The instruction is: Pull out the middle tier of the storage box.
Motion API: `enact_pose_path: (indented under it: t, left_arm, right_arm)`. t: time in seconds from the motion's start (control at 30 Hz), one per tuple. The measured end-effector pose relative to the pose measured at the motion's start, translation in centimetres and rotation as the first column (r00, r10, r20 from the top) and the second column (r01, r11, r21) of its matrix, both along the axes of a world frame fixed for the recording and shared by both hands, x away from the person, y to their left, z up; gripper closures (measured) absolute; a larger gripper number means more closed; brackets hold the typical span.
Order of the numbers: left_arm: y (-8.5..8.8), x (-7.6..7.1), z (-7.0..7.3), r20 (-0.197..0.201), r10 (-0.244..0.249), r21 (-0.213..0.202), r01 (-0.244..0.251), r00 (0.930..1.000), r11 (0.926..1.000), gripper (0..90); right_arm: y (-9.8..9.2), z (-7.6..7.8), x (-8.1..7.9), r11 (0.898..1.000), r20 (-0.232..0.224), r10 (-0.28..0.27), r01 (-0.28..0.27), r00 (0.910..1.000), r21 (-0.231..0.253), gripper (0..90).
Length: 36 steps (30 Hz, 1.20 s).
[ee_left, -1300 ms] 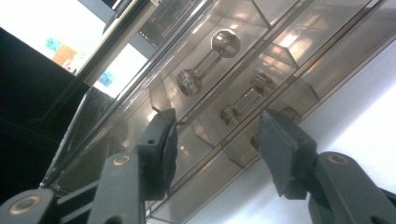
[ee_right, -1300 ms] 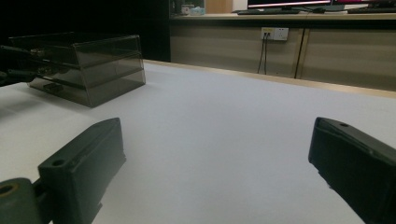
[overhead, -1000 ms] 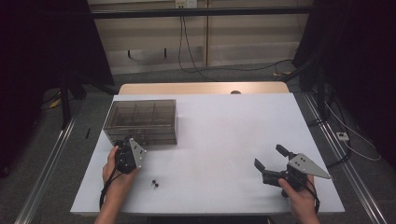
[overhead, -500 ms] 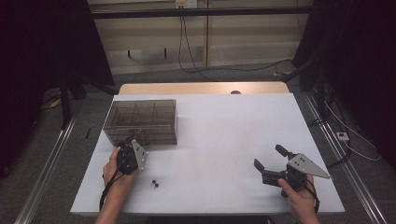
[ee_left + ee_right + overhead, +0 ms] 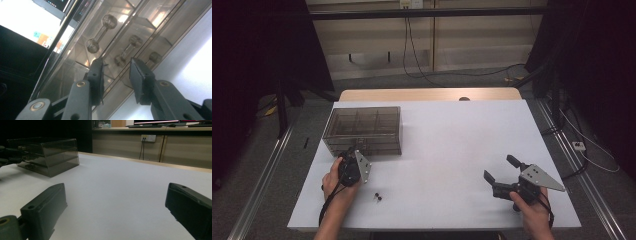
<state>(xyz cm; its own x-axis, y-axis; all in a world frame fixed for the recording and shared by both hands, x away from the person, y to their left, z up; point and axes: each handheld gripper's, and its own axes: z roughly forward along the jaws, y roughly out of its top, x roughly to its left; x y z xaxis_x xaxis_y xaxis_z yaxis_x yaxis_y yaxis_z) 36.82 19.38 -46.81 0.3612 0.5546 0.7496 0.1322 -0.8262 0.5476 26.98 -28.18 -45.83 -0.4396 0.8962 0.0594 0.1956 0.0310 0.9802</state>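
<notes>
- right hand-held gripper [image 5: 500,173] sits low over the white surface [image 5: 452,145], well off to the right of the drawer box [image 5: 364,129], nearer the person than it; jaws spread wide, nothing between them
- two small dark bits [image 5: 376,196] lie on the surface just in front of the drawer box, slightly right of the left hand [image 5: 338,181]
- left hand-held gripper [image 5: 353,154] is right at the front face of the drawer box, jaws pointing into it
- left gripper view: jaws part-open with a gap, tips either side of a drawer handle [image 5: 125,51]; can't tell if they touch it
- drawer box is smoky clear plastic, stacked drawers with bar handles ending in round knobs; it stands on the left half of the surface, toward the far edge
- beyond the drawer box: bare wooden edge of the surface, then cables on the floor
</notes>
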Motion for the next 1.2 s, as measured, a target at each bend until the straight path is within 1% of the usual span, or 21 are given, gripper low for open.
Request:
enact_pose_path:
  t: [0.07, 0.1, 0.17, 0.23, 0.3, 0.33, 0.37, 0.4, 0.43, 0.47, 0.53, 0.7, 0.9, 0.97, 1.0, 1.1, 1.13, 1.2]
  left_arm:
    - [0.05, 0.04, -0.09, 0.002, 0.006, -0.005, -0.006, 1.0, 1.0, 64.8]
    - [0.05, 0.03, -0.05, 0.006, 0.006, 0.002, -0.006, 1.0, 1.0, 65.0]
    - [0.02, 0.02, -0.05, 0.008, 0.002, 0.003, -0.002, 1.0, 1.0, 65.6]
    - [-0.01, 0.07, -0.15, 0.001, -0.002, -0.001, 0.002, 1.0, 1.0, 66.0]
    - [-0.03, 0.11, -0.19, -0.005, -0.001, 0.006, 0.001, 1.0, 1.0, 66.0]
    - [-0.06, 0.12, -0.2, -0.001, 0.0, 0.011, 0.0, 1.0, 0.9999, 65.9]
    - [-0.07, 0.14, -0.22, 0.002, 0.0, 0.007, 0.0, 1.0, 1.0, 65.9]
    - [-0.08, 0.17, -0.25, -0.004, -0.002, -0.001, 0.002, 1.0, 1.0, 66.0]
    - [-0.08, 0.2, -0.24, -0.001, -0.001, 0.005, 0.001, 1.0, 1.0, 66.0]
    - [-0.08, 0.23, -0.28, 0.001, -0.002, 0.006, 0.002, 1.0, 1.0, 66.0]
    - [-0.09, 0.27, -0.31, -0.006, -0.002, 0.015, 0.002, 1.0, 0.9999, 67.1]
    - [-0.12, 0.37, -0.32, 0.002, -0.01, 0.021, 0.01, 0.9999, 0.9997, 68.5]
    - [-0.09, 0.41, -0.33, 0.009, -0.011, 0.014, 0.011, 0.9999, 0.9998, 69.5]
    - [-0.1, 0.43, -0.32, 0.013, -0.013, 0.017, 0.012, 0.9998, 0.9998, 69.7]
    - [-0.11, 0.41, -0.29, 0.015, -0.011, 0.029, 0.01, 0.9998, 0.9995, 69.9]
    - [-0.16, 0.42, -0.37, 0.017, -0.016, 0.028, 0.016, 0.9997, 0.9995, 70.6]
    - [-0.15, 0.4, -0.34, 0.017, -0.015, 0.04, 0.014, 0.9997, 0.9991, 71.1]
    - [-0.16, 0.4, -0.39, 0.013, -0.017, 0.041, 0.016, 0.9998, 0.999, 72.7]
  right_arm:
    - [0.01, -0.02, 0.03, 1.0, -0.001, 0.001, -0.001, 1.0, 0.001, 3.0]
    - [0.0, -0.01, 0.04, 1.0, -0.001, 0.002, -0.002, 1.0, 0.0, 3.0]
    - [0.0, -0.01, 0.04, 1.0, 0.002, 0.003, -0.003, 1.0, -0.002, 3.0]
    - [0.0, 0.0, 0.03, 1.0, 0.002, 0.005, -0.005, 1.0, -0.002, 3.0]
    - [-0.01, 0.0, 0.04, 1.0, 0.002, 0.004, -0.004, 1.0, -0.002, 3.0]
    - [-0.02, 0.0, 0.05, 1.0, 0.002, 0.004, -0.004, 1.0, -0.001, 3.0]
    - [-0.02, 0.01, 0.05, 1.0, 0.002, 0.004, -0.004, 1.0, -0.002, 3.0]
    - [-0.02, 0.01, 0.05, 1.0, 0.002, 0.004, -0.004, 1.0, 0.0, 3.0]
    - [0.02, 0.02, 0.05, 1.0, 0.001, 0.004, -0.004, 1.0, 0.005, 3.0]
    - [0.0, 0.01, 0.06, 1.0, 0.001, 0.005, -0.005, 1.0, 0.0, 3.0]
    - [0.0, -0.01, 0.09, 1.0, 0.0, 0.007, -0.007, 1.0, 0.0, 3.0]
    - [0.06, -0.02, 0.12, 1.0, -0.003, 0.006, -0.006, 1.0, 0.005, 3.0]
    - [0.15, 0.02, 0.11, 1.0, -0.001, 0.006, -0.006, 1.0, 0.004, 2.9]
    - [0.14, 0.01, 0.15, 1.0, -0.001, 0.006, -0.006, 1.0, 0.003, 2.9]
    - [0.14, 0.0, 0.17, 1.0, -0.002, 0.006, -0.006, 1.0, 0.003, 3.0]
    - [0.13, 0.01, 0.17, 1.0, -0.001, 0.007, -0.007, 1.0, 0.002, 3.0]
    - [0.14, 0.01, 0.16, 1.0, -0.001, 0.007, -0.007, 1.0, 0.002, 3.0]
    - [0.14, 0.03, 0.14, 1.0, 0.0, 0.007, -0.007, 1.0, 0.002, 3.0]
